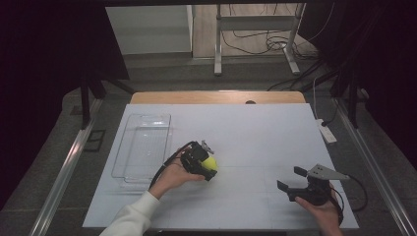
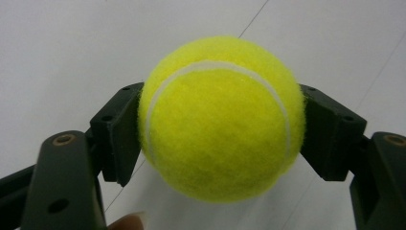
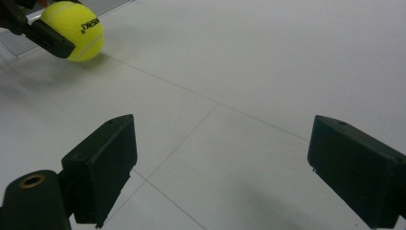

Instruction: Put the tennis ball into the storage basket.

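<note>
I am holding the tennis ball [image 2: 221, 117] in my left gripper [image 1: 209, 166], whose fingers [image 2: 117, 139] are pressing on it from both sides; through the left gripper view the ball is sitting squarely between the two black pads, its white seam curving across the front. In the high view the ball is lying just right of the clear plastic tray [image 1: 129, 169], near the middle of the white worktop [image 1: 255, 137], and I cannot tell whether it is resting on the sheet or sitting just off it. My left hand [image 1: 172, 177] is coming in from the near edge, its sleeve [image 1: 133, 219] lying below the tray's near right corner.

My right gripper [image 1: 291, 178] is sitting well to the right of the ball, close to the worktop's near edge, with its fingers [image 3: 103, 167] spread wide around bare sheet. Through the right gripper view I am seeing the ball far off at the upper left, with open worktop between it and these fingers.

Beyond the tray, a wooden table edge [image 1: 216, 97] is running along the far side of the sheet. A white power strip [image 1: 326, 131] is lying off the worktop's right edge, and cables [image 1: 260, 42] are trailing on the floor past a metal frame [image 1: 255, 22].
</note>
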`<control>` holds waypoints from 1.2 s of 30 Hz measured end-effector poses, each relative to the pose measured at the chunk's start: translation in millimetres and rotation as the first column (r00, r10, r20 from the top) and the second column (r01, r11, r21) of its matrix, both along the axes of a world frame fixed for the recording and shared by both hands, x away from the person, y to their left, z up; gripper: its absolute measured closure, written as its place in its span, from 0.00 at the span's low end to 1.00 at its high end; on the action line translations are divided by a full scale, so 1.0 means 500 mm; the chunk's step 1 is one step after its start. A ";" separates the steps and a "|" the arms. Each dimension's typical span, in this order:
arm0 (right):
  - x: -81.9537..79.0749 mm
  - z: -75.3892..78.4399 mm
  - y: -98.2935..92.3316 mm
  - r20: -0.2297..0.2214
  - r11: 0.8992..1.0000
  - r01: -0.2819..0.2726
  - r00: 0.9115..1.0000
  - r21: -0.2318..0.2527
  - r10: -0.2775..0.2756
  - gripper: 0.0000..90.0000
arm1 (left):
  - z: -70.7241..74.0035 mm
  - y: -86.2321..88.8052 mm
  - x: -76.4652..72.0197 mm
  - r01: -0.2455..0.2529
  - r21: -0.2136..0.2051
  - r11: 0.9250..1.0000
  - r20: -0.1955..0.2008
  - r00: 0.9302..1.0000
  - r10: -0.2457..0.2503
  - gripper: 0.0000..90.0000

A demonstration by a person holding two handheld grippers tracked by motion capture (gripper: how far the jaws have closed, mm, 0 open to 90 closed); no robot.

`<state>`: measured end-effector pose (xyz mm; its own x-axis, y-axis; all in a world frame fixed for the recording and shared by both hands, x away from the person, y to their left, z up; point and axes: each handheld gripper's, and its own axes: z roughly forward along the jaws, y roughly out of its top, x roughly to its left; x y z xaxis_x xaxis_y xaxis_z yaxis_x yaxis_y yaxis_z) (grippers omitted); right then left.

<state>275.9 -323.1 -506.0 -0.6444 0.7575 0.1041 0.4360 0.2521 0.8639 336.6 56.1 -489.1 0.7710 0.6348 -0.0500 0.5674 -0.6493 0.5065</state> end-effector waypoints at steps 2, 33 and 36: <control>0.000 0.000 0.000 0.001 1.000 0.000 1.000 0.000 0.000 0.11 | 0.005 0.002 -0.001 0.002 -0.007 1.000 0.006 1.000 -0.002 0.28; -0.001 0.000 0.000 0.004 1.000 -0.001 1.000 -0.001 0.001 0.11 | 0.075 0.046 -0.019 0.004 -0.144 0.990 0.104 0.995 0.011 0.28; -0.001 0.000 0.001 0.004 1.000 -0.001 1.000 -0.001 0.001 0.11 | 0.079 0.049 -0.020 0.001 -0.152 0.988 0.110 0.994 0.016 0.28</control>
